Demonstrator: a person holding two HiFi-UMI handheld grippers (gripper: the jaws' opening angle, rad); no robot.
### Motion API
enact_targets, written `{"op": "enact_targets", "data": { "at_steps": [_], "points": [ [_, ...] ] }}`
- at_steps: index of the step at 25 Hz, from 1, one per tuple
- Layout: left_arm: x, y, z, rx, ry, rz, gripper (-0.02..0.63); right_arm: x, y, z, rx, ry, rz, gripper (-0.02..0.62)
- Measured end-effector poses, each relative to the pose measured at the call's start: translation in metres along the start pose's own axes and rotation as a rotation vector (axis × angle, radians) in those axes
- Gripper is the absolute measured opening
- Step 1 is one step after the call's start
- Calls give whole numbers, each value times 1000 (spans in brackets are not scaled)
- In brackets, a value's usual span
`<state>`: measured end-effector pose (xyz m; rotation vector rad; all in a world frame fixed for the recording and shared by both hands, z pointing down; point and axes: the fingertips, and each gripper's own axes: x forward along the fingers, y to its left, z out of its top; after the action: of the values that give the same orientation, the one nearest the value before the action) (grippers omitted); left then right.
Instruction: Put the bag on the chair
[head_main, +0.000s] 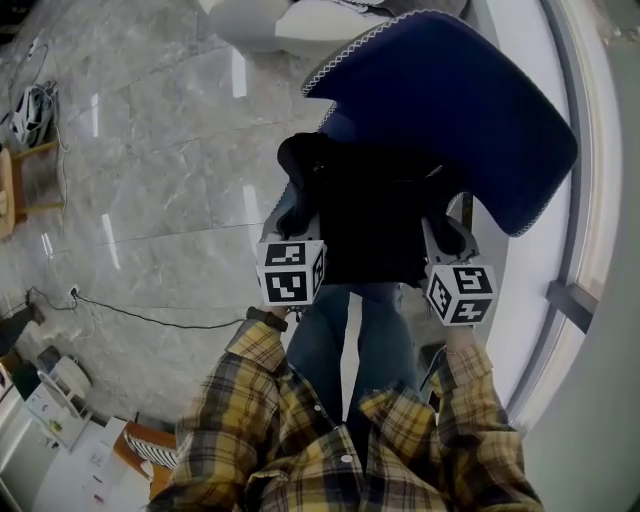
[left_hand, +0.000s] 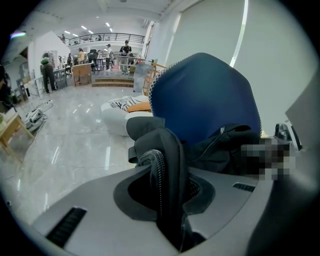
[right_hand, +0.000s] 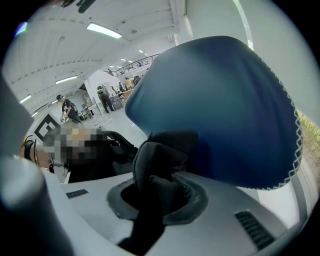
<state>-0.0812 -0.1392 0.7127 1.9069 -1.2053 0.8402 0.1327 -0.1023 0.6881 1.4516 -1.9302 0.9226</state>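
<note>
The left tongs (left_hand: 165, 192) are clamped tight on a padded strap of the black bag (head_main: 365, 215). The right tongs (right_hand: 152, 197) are clamped on another black strap of it. The bag sits between them, with the blue chair (head_main: 450, 110) close by at 1 o'clock.

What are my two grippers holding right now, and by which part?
The black bag: left gripper shut on one padded strap, right gripper on another padded fold of it.

A thin black cable (head_main: 150, 318) lies across the glossy marble floor (head_main: 160, 150), with a wooden stool (head_main: 8, 200) at the left. Farther off are a white cushioned seat (left_hand: 117, 117) and several people (left_hand: 47, 72).
</note>
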Motion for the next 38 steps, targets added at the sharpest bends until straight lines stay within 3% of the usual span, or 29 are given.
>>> {"op": "enact_targets", "data": {
  "at_steps": [13,34,38],
  "points": [
    [19,13,-14,-1,-39,71,80,21,-4,-18,-47,-17,-45,94],
    [23,16,-28,-22,-26,101,80,32,-6,-37,14,21,-46,110],
    [22,17,-28,-46,-27,87,81,33,-5,-36,14,25,-32,142]
  ]
}}
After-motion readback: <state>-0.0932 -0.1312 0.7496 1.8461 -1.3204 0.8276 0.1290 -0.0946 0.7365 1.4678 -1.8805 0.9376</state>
